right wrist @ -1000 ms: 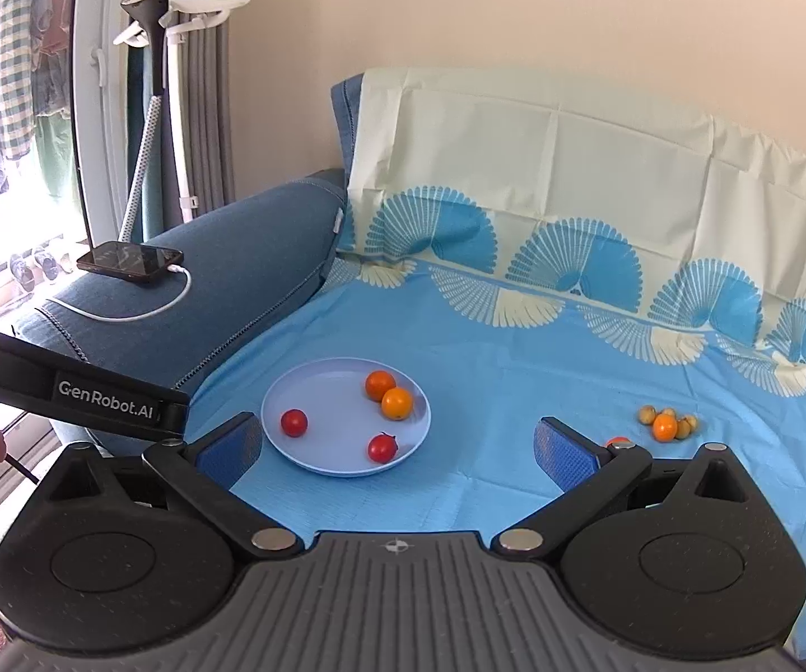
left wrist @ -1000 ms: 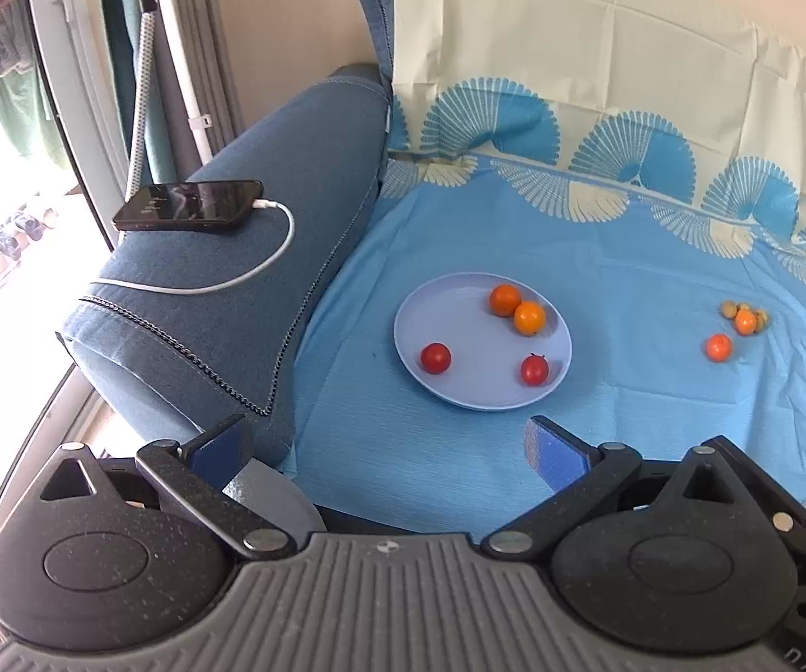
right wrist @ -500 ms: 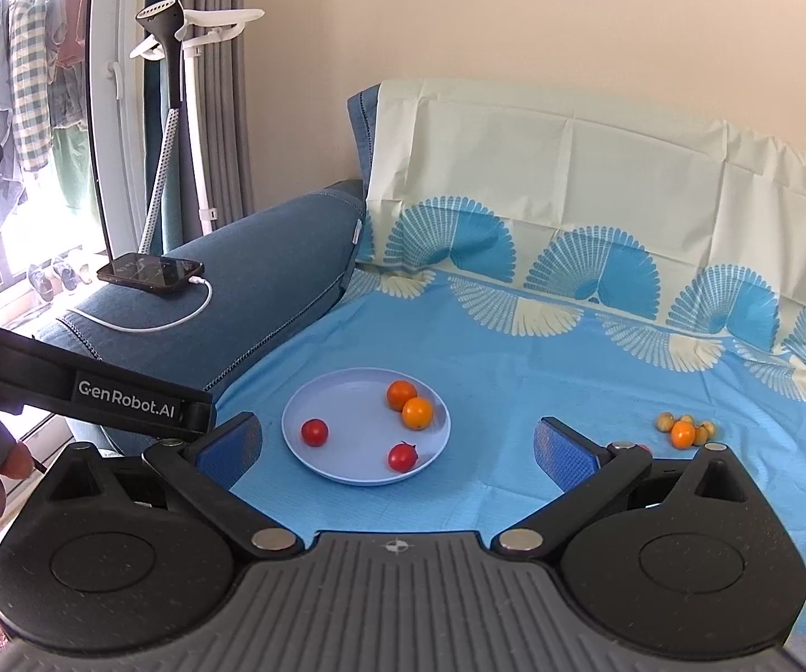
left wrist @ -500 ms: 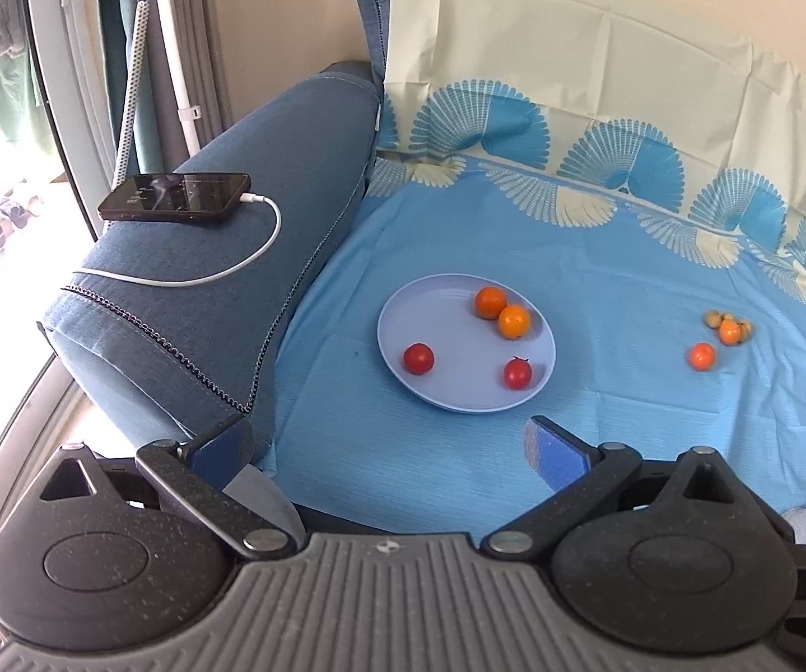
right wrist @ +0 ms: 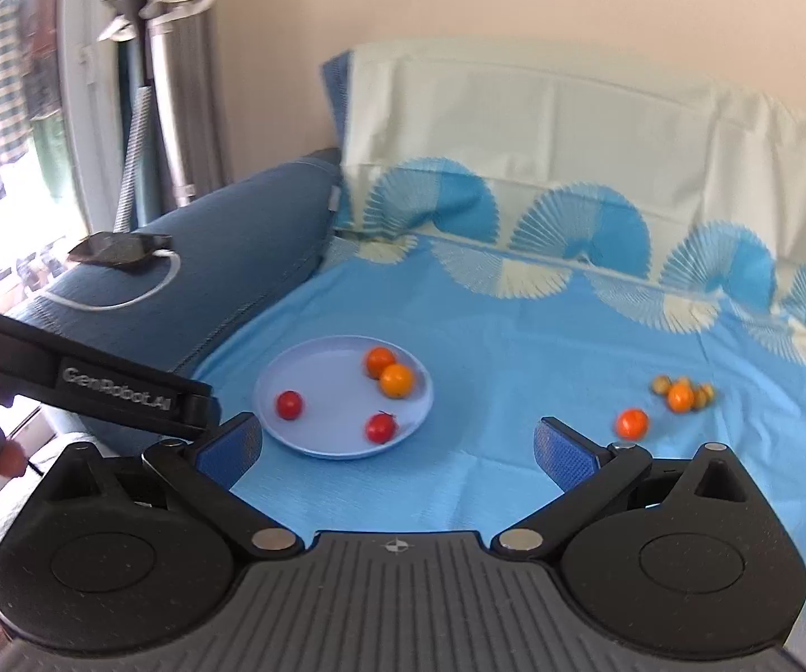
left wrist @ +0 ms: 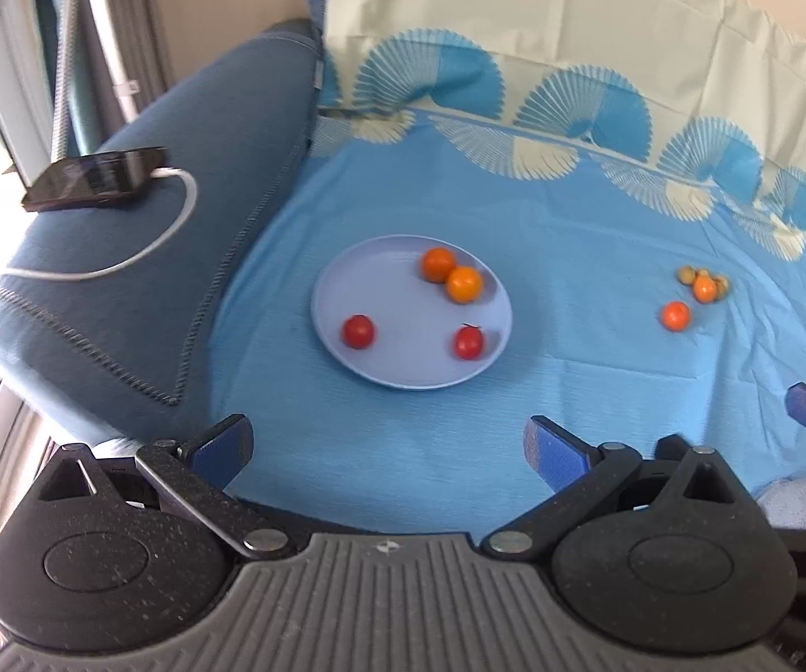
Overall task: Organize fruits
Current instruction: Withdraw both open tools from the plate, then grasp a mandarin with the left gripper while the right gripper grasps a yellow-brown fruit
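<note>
Left tool point(left wrist: 386, 439) and right tool point(right wrist: 397, 445) both gape wide, empty, above bare blue sheet point(left wrist: 599, 403). Plate point(left wrist: 346, 291) near sofa armrest point(left wrist: 139, 302): two red tomatoes point(left wrist: 358, 331), two orange fruits point(left wrist: 438, 264). Loose right: one orange fruit point(left wrist: 675, 315), one small cluster point(left wrist: 705, 285).

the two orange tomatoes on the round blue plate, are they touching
Touching: in the left wrist view the darker orange tomato and the lighter orange tomato overlap with no blue plate showing between.
</note>
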Demonstrator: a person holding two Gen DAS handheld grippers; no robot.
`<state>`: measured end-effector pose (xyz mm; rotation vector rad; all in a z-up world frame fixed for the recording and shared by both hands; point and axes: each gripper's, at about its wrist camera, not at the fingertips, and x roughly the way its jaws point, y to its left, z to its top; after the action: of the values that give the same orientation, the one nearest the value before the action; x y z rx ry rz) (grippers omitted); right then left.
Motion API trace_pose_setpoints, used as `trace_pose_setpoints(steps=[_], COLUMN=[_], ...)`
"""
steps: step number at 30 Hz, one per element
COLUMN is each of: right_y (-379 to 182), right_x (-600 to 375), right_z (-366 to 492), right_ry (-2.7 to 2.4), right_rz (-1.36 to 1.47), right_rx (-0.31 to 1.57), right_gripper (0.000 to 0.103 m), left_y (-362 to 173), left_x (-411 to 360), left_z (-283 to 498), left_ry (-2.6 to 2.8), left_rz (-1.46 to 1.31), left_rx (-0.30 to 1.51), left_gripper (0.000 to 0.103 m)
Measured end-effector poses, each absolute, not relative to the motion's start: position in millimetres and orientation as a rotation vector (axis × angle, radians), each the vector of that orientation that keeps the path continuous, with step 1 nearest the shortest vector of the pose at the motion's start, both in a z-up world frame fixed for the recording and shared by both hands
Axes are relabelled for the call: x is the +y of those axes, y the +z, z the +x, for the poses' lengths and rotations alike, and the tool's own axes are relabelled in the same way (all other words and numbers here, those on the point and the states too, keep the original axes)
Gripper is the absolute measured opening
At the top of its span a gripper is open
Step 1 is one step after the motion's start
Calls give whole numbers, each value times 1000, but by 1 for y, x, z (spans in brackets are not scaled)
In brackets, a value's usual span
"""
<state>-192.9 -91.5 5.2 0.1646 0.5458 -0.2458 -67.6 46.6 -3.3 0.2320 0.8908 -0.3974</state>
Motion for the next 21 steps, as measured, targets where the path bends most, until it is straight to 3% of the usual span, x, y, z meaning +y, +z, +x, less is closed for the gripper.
trace_pose_setpoints(steps=[10,21], right_y=[-32,-131], right_x=[-230,-442], right_z=[-202,-141], right_ry=[-597,-804], right_rz=[211,207], right_rx=[524,604], right_gripper=[102,102], left_y=[-25,-116], left_x=[-98,-290], left_z=[-43,-6], left_ry=[-541,-719], left_rz=[385,549], left_rx=[876,895], left_gripper=[103,103])
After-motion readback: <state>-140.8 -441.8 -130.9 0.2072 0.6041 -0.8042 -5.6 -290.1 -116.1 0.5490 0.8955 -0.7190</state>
